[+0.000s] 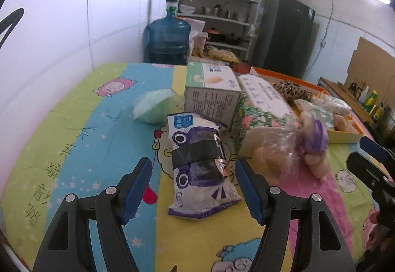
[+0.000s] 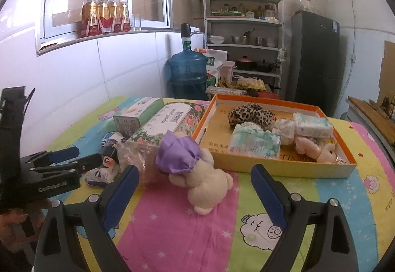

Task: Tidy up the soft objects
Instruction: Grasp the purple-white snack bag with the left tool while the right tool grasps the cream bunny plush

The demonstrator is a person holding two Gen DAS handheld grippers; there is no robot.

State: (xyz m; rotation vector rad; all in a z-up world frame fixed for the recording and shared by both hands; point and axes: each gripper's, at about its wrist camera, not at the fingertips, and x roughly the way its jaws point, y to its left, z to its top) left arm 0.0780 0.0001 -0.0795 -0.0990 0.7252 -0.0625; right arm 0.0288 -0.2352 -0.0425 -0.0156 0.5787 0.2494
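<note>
- My left tongs [image 1: 192, 186] are spread wide, empty, hanging over a white-and-purple packet [image 1: 197, 168] bound with black tape, lying on the table [image 1: 74, 136]
- My right tongs [image 2: 195, 183] are spread too, gripping nothing; a cream plush toy [image 2: 205, 180] in a purple cap lies just ahead of them on the pink stripe
- The orange box [image 2: 279, 168] sits right of the toy, holding a leopard-print piece [image 2: 249, 112] and wrapped soft packs
- A floral tissue pack [image 2: 170, 121] lies beside the box's left wall
</note>
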